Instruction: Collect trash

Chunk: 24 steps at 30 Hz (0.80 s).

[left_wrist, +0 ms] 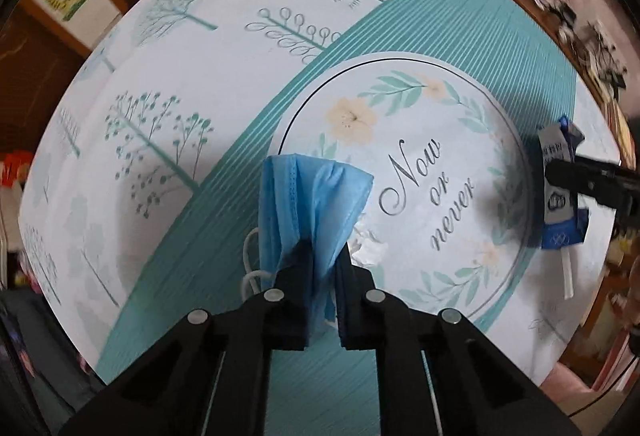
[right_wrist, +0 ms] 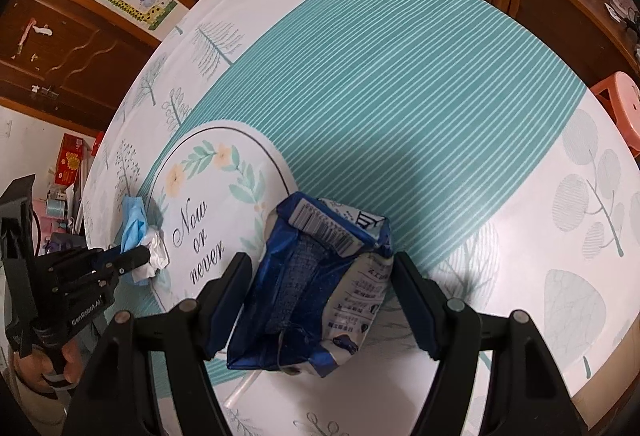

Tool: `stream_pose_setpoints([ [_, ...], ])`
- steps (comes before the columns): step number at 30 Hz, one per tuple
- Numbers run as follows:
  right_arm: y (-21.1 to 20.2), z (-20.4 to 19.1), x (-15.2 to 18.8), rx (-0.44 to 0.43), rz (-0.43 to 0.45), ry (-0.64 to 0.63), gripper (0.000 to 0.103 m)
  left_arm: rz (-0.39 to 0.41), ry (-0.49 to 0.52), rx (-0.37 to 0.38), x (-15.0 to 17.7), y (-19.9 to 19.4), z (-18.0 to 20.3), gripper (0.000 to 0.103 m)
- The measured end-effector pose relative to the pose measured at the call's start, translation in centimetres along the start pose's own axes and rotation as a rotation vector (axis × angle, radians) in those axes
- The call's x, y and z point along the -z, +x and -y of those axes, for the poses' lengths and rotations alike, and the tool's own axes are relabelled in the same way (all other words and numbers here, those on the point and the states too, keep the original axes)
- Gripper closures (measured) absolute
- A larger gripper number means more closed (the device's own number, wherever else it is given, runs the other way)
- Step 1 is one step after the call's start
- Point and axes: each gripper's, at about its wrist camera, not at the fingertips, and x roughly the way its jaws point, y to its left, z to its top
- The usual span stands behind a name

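Tablecloth (right_wrist: 400, 83) reads "Now or never".
Left gripper (left_wrist: 322, 260) pinches the face mask (left_wrist: 308, 203); right gripper (right_wrist: 320, 276) stands wide around the crushed carton (right_wrist: 316, 296), barcode end pointing away.

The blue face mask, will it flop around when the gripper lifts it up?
Probably yes. The blue face mask already folds and bunches between the shut fingers of the left gripper, so it looks soft, not stiff. It seems thin and light, and its white ear loop would likely dangle.

Left gripper (left_wrist: 322, 276) fingers (left_wrist: 294, 288) pinching blue face mask (left_wrist: 308, 195), floral tablecloth (left_wrist: 180, 75)
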Motion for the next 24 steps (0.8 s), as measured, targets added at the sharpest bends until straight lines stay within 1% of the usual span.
stream_pose_setpoints([
  [1,-0.2,0.0,0.1,-0.005,0.001,-0.005,0.032,0.008,-0.019,0.015,0.4,-0.2,-0.2,0.096],
  [3,-0.9,0.0,0.5,-0.018,0.006,-0.022,0.032,0.031,-0.058,0.07,1.2,-1.4,0.0,0.097],
  [6,-2.4,0.1,1.3,-0.04,0.021,-0.058,0.032,0.077,-0.09,0.124,2.4,-3.6,1.1,0.097],
  [11,-5.2,0.8,3.2,-0.09,0.028,-0.117,0.032,0.162,-0.154,0.201,5.4,-7.4,4.1,0.097],
  [13,-6.2,1.4,4.2,-0.118,0.028,-0.143,0.032,0.196,-0.188,0.227,7.5,-9.1,6.1,0.097],
  [14,-6.9,1.9,4.9,-0.134,0.026,-0.16,0.032,0.205,-0.201,0.233,7.7,-9.5,7.0,0.097],
  [17,-8.5,3.5,6.9,-0.171,0.013,-0.208,0.032,0.236,-0.262,0.238,10.9,-10.3,11.3,0.097],
  [20,-9.9,5.4,9.1,-0.202,-0.01,-0.273,0.032,0.267,-0.33,0.223,14.0,-10.8,15.6,0.097],
  [22,-10.9,6.9,10.6,-0.217,-0.023,-0.328,0.032,0.283,-0.384,0.203,16.4,-10.5,18.8,0.096],
  [24,-11.7,8.3,12.2,-0.229,-0.036,-0.379,0.032,0.289,-0.429,0.193,18.4,-9.9,21.2,0.097],
])
